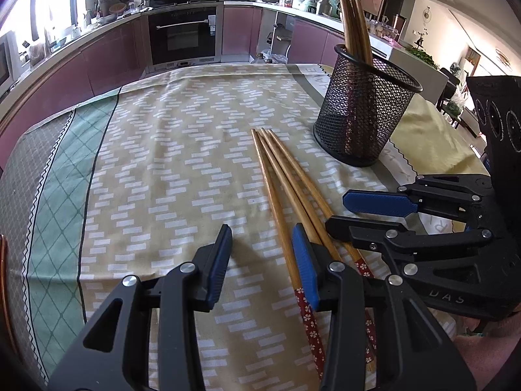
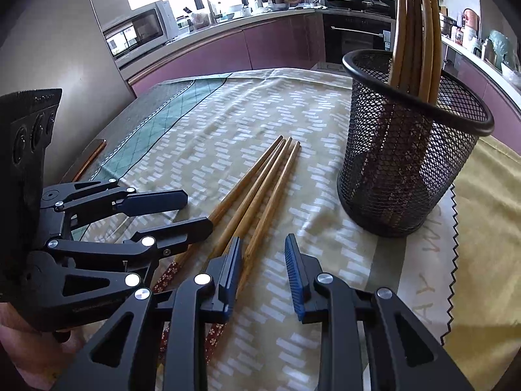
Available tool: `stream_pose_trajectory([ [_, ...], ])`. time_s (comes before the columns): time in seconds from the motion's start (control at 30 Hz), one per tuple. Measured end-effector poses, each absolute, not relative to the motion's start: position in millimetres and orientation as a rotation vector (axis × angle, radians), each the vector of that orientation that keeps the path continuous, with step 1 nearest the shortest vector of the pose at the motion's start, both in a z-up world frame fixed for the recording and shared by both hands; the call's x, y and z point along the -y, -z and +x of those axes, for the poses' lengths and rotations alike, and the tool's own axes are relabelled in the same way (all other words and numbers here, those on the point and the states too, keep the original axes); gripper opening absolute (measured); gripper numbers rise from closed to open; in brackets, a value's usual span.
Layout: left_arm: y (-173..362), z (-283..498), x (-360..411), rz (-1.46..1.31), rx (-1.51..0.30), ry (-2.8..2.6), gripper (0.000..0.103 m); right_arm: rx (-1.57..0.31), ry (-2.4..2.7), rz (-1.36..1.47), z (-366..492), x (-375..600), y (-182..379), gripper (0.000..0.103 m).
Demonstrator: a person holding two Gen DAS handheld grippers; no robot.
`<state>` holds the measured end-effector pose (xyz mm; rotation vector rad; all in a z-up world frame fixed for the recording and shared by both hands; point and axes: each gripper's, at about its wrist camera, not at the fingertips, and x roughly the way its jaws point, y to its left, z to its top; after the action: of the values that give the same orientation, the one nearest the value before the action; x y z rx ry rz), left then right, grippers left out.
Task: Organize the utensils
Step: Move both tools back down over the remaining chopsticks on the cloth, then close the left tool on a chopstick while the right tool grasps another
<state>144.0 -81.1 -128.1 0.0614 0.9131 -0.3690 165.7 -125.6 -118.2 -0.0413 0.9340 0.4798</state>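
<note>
Several wooden chopsticks [image 1: 286, 176] with red flowered handles lie side by side on the patterned tablecloth [image 1: 169, 150]; they also show in the right wrist view [image 2: 260, 179]. A black mesh holder [image 1: 364, 110] stands behind them with several chopsticks upright in it; it also shows in the right wrist view [image 2: 410, 150]. My left gripper [image 1: 262, 254] is open and empty, low over the cloth, its right finger beside the chopsticks. My right gripper [image 2: 263, 260] is open and empty, just right of the chopstick handles. Each gripper shows in the other's view, right [image 1: 338, 211] and left [image 2: 192, 210].
The table's far edge [image 1: 195, 68] faces kitchen cabinets and an oven [image 1: 184, 32]. A yellow cloth [image 2: 488, 228] lies under the patterned one at the right. A wooden-edged thing [image 2: 91, 156] lies at the table's left rim.
</note>
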Motion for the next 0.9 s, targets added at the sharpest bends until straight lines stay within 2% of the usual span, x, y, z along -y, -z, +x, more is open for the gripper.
stream_pose_trajectory([
  [0.5,129.5,170.4,88.6,0.078,-0.934,0.377,0.03,-0.93,-0.458,-0.034,186.1,124.7,120.8,0.014],
  [0.7,130.8,172.0,87.4,0.055,-0.933,0.374,0.013,-0.934,-0.459,0.014,188.3,131.8,121.5,0.009],
  [0.9,131.9,171.5,80.9,-0.004,-0.938,0.361,0.008,-0.94,-0.46,0.071,187.5,142.1,122.3,0.006],
])
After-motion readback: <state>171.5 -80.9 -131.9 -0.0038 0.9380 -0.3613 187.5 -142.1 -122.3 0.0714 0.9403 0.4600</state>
